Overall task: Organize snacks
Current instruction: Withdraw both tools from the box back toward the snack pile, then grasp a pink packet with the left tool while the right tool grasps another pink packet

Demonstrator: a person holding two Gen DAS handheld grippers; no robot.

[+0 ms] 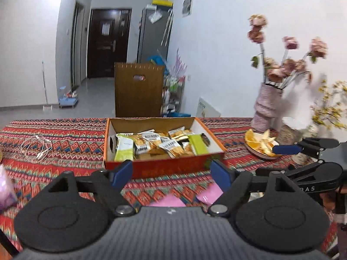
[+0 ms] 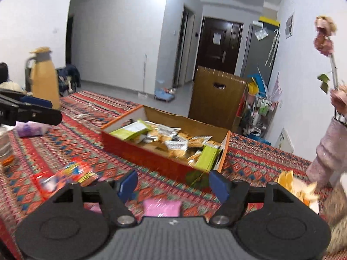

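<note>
Just short of the orange box, both tools, left tool and right tool, gape empty; pink packet looks light, crinkly, slippery: pinch its edge.

The only letters that can be read are "DAS", printed in pale capitals on the black arm of the right gripper where it shows at the edge of the left wrist view. The snack packets in the cardboard box carry dark printed panels, but their print is too small and blurred to read. The paper sheet on the dark door is likewise unreadable.
</note>
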